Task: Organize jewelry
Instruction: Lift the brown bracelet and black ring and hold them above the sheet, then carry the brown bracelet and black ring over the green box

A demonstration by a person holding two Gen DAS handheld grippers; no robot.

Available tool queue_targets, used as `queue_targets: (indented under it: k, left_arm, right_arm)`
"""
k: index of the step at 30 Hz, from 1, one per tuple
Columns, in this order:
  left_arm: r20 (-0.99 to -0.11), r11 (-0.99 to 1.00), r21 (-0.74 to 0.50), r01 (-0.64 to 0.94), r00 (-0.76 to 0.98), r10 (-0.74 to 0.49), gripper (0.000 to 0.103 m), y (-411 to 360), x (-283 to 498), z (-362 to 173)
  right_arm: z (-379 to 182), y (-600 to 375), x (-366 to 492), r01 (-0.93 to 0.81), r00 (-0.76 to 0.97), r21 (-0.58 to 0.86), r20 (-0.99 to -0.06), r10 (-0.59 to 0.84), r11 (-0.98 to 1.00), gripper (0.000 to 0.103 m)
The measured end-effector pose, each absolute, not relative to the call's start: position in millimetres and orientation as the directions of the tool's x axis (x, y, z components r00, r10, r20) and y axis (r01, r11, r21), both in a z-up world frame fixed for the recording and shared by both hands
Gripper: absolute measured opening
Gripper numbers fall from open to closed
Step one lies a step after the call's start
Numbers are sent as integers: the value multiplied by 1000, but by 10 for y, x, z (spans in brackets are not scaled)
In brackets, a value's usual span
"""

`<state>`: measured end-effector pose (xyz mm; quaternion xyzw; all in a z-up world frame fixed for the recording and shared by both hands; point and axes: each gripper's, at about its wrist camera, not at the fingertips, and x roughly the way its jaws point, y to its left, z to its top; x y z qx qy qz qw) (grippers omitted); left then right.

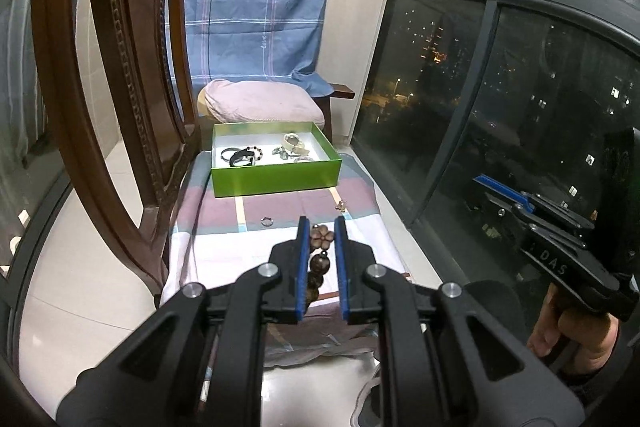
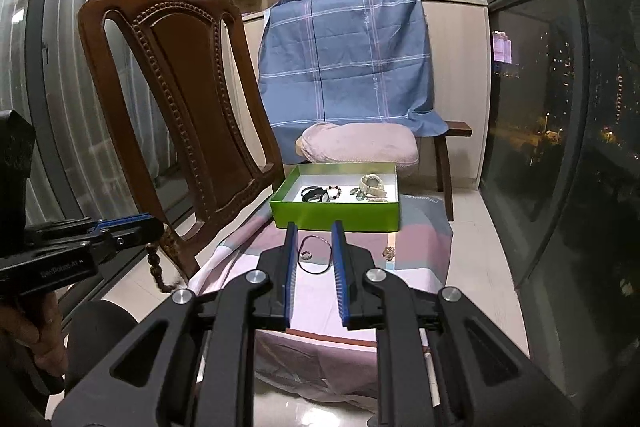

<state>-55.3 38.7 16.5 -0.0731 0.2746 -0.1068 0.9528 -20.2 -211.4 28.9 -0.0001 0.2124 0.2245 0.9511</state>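
While the left gripper point(image 1: 322, 229) pinches a beaded bracelet point(image 1: 319, 259) with a flower charm, its strand dangling free below the narrow jaws, the right gripper point(image 2: 313, 241) hangs empty with jaws moderately apart above a thin hoop point(image 2: 316, 253) and small ring point(image 2: 306, 255) on the checked cloth point(image 2: 416, 239). Ahead, at the cloth's far edge, sits the green box point(image 1: 276, 179), already holding several pieces. If carried low, the loose beads could catch the box's near wall and slip out.

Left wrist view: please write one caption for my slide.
Left gripper holds a beaded bracelet before the green box.
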Motion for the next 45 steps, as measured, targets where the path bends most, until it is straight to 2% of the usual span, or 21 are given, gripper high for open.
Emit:
queue_targets:
  k: [16, 30, 37, 41, 45]
  left_arm:
    - [-510, 966, -192, 171, 824, -248, 12, 393, -547, 152]
    - [-531, 967, -197, 164, 811, -246, 12, 438, -355, 93]
    - [-521, 965, -210, 157, 817, -246, 12, 551, -182, 116]
    - [-530, 965, -216, 149, 812, -244, 12, 606, -102, 79]
    - [-549, 966, -224, 126, 803, -232, 12, 690, -46, 17]
  right_arm:
    - [256, -2111, -257, -419, 815, 86, -404, 416, 904, 17]
    - [147, -1986, 30, -430, 788, 88, -449, 421, 899, 17]
    - [267, -1744, 1138, -464, 770, 101, -444, 458, 880, 17]
    - [56, -1412, 2193, -467, 729, 123, -508, 459, 876, 17]
    - [-463, -1097, 3144, -429, 682, 149, -594, 427, 891, 17]
